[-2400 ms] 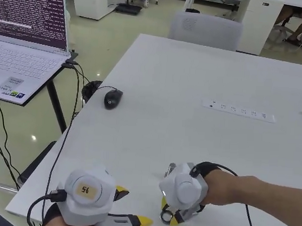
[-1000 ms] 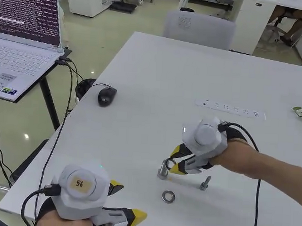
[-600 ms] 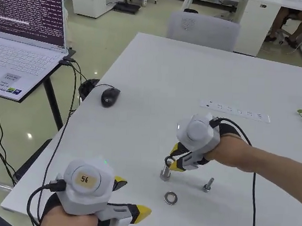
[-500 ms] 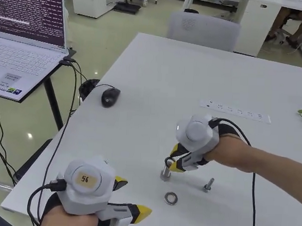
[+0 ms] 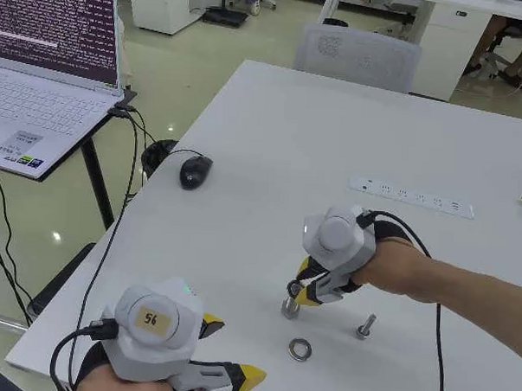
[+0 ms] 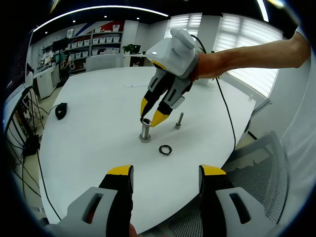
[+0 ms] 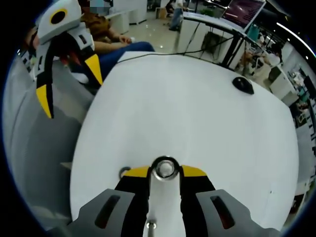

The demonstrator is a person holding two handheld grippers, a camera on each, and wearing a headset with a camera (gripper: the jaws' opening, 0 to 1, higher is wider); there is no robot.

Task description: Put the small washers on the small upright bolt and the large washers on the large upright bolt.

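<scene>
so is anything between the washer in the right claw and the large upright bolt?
Nothing visible. The right claw holds the washer right at the top of the large bolt. The loose washer and the small bolt stand off to the side.

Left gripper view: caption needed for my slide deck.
Right gripper holds a washer at the tip of the large upright bolt; second washer and small bolt nearby on table.
</scene>
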